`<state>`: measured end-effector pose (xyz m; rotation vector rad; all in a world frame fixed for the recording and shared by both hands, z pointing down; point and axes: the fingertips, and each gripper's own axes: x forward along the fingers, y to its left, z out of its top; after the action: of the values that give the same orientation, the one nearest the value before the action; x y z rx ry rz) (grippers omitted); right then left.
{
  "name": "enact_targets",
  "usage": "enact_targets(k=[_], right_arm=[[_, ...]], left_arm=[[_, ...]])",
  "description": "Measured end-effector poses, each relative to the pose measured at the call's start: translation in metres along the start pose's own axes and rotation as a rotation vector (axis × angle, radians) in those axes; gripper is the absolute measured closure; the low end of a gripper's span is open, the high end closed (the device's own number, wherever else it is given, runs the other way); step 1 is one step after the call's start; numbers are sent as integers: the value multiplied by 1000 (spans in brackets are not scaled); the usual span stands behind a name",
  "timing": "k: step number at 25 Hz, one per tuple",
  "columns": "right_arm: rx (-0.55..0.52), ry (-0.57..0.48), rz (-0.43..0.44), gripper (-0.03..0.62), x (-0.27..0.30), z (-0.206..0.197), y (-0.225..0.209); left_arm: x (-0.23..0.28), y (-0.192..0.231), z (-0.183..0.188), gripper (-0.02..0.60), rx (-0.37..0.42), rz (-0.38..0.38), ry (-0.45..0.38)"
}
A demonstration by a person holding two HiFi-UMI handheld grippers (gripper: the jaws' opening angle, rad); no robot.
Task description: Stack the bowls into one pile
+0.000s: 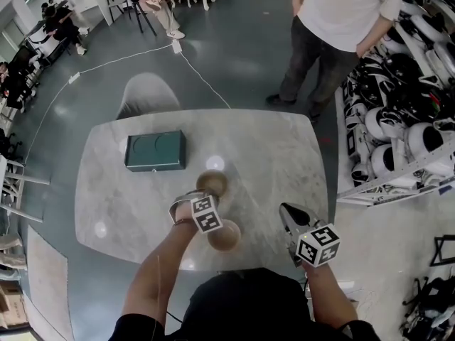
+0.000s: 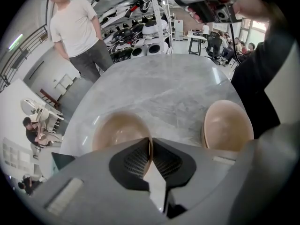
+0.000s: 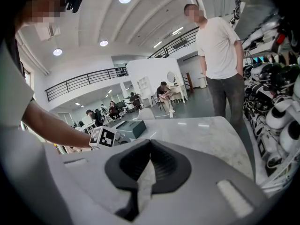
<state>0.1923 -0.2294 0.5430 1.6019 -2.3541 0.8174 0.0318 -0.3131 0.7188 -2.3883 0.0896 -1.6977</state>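
Two tan bowls stand on the marble table (image 1: 128, 190). In the left gripper view my left gripper (image 2: 150, 143) is shut on the near rim of the left-hand bowl (image 2: 119, 130), with the thin rim pinched between the pads. The other bowl (image 2: 228, 125) sits apart to the right, close to my body. From the head view the gripped bowl (image 1: 212, 183) is the farther one, the left gripper (image 1: 197, 195) at its near edge, and the second bowl (image 1: 225, 235) lies under my forearm. My right gripper (image 1: 286, 209) hovers over the table's right side, shut and empty (image 3: 149, 144).
A dark green box (image 1: 155, 150) lies at the table's back left. A person (image 1: 341, 20) stands beyond the far right corner. A white chair (image 1: 146, 94) is tucked in at the far edge. Shelves of white gear (image 1: 405, 119) line the right.
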Motion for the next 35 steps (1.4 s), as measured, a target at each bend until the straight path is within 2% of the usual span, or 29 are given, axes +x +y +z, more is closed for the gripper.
enact_targets(k=[7, 13, 19, 22, 30, 35], right_arm=[[-40, -2, 22, 591, -7, 0, 20], [-86, -1, 58, 592, -11, 0, 60], [-122, -1, 68, 591, -15, -5, 99], [-137, -4, 71, 591, -18, -4, 109], [-169, -13, 129, 592, -26, -7, 124], [-171, -23, 188, 592, -41, -5, 108]], left_arm=[[-31, -6, -1, 563, -71, 49, -63], [-75, -12, -15, 563, -157, 104, -132], [-129, -23, -28, 563, -191, 166, -215], [-150, -31, -29, 563, -178, 192, -244], [-179, -66, -32, 563, -176, 233, -226], [-184, -90, -10, 563, -235, 258, -204]])
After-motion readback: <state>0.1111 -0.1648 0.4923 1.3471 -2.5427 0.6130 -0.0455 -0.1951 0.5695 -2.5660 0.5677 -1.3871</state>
